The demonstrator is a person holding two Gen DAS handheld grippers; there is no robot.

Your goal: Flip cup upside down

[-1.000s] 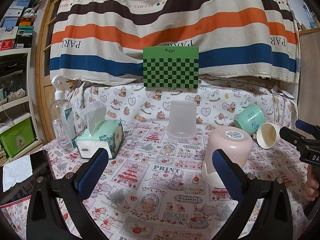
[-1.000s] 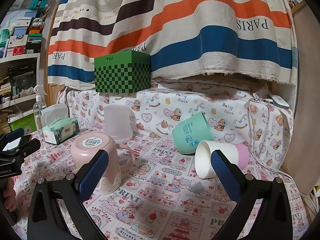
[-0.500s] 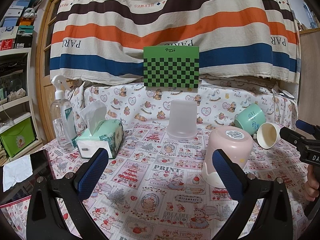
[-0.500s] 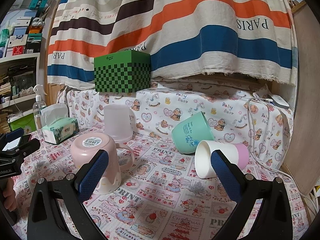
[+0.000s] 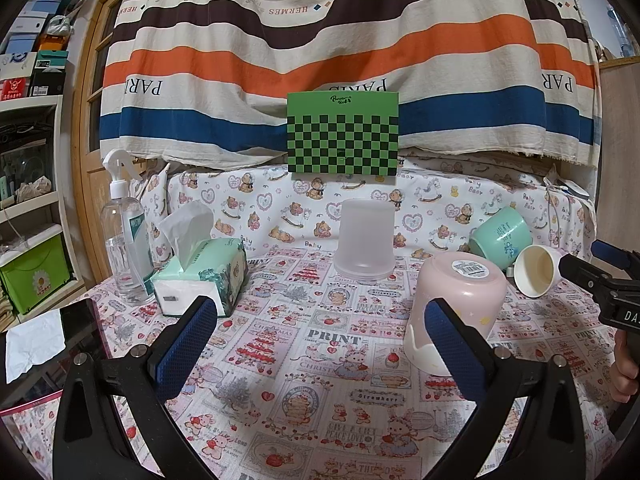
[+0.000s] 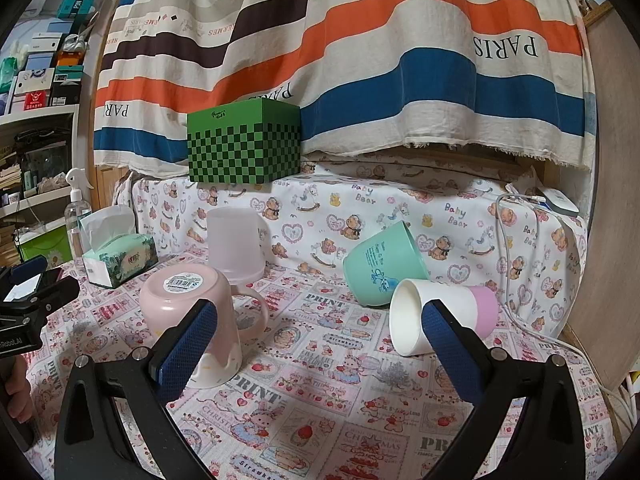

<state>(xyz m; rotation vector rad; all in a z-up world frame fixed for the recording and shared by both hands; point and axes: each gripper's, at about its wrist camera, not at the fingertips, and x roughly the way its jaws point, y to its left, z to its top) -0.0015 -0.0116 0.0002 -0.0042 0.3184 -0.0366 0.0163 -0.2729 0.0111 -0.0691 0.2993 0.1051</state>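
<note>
A pink mug point(image 5: 460, 300) stands upside down on the patterned tablecloth; it also shows in the right wrist view point(image 6: 188, 312). A clear plastic cup point(image 5: 364, 244) point(image 6: 236, 240) stands upside down behind it. A mint green cup point(image 6: 380, 264) point(image 5: 500, 236) lies tilted on its side. A white and pink cup point(image 6: 436, 320) point(image 5: 536, 270) lies on its side, mouth toward me. My left gripper point(image 5: 320, 344) is open and empty, short of the pink mug. My right gripper point(image 6: 320, 344) is open and empty, between the pink mug and the white cup.
A tissue box point(image 5: 200, 276) and a spray bottle point(image 5: 124, 240) stand at the left. A green checkered box point(image 5: 342, 136) sits on the raised ledge behind. A white cable point(image 6: 516, 264) hangs at the right. A phone point(image 5: 80, 324) lies at the left edge.
</note>
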